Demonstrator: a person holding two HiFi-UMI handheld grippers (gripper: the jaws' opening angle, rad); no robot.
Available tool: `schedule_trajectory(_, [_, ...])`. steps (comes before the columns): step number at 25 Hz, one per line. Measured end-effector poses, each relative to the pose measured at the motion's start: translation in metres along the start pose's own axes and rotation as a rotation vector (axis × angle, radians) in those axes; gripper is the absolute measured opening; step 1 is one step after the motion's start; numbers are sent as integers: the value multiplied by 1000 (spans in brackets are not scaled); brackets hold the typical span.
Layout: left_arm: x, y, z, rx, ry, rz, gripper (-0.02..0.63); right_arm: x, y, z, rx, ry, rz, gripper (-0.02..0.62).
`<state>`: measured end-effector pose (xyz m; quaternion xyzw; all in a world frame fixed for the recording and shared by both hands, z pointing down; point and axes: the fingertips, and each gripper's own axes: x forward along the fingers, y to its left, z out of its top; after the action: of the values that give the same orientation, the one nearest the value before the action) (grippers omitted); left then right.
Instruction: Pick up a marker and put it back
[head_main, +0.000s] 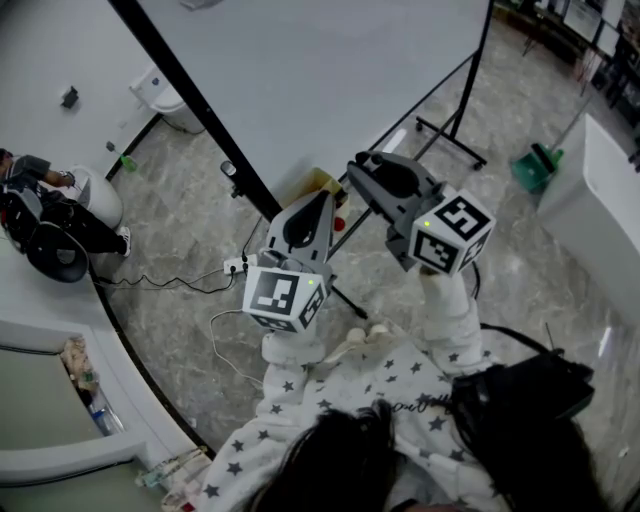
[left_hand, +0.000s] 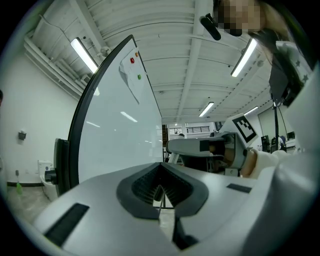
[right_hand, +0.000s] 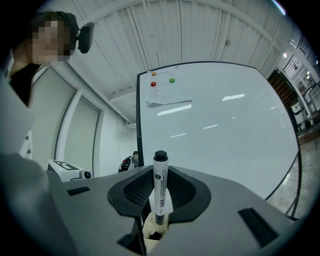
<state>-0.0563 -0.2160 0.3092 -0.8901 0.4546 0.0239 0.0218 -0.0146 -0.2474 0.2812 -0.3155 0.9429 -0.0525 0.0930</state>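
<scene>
A white marker (right_hand: 160, 175) with a black cap stands upright between the pads of my right gripper (right_hand: 159, 200), which is shut on its barrel. The cap pokes out above the jaws, towards the whiteboard (right_hand: 215, 130). In the head view the right gripper (head_main: 362, 170) is raised in front of the whiteboard (head_main: 330, 80), and the marker is hidden by the gripper's body. My left gripper (head_main: 318, 205) is held beside it, lower and to the left. Its jaws (left_hand: 159, 192) are shut with nothing between them. It sees the right gripper (left_hand: 200, 146) to its right.
A sheet of paper (right_hand: 167, 95) is pinned high on the board under a red magnet (right_hand: 153, 84) and a green one (right_hand: 172, 80). The board's black stand (head_main: 450, 135) rests on a marble floor. A power strip (head_main: 235, 266) with cables lies below. A green dustpan (head_main: 535, 165) stands at the right.
</scene>
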Motion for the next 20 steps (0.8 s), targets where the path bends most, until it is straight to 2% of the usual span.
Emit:
schedule_trajectory(3, [0,2,-2,-3,-1,4,2,2,0,0,7,-2,3,83])
schedule_trajectory(6, [-2,8,-12,-39,-2,13,2,6,-1,0,10,-2,6,83])
schedule_trajectory(11, [11,25,-8,31,-19,23,2,18,-15,-12,13,-2,-18,83])
schedule_trajectory(20, [16,47,-54,-55,-11,46,2,42,-41,-68,61,55,-18,83])
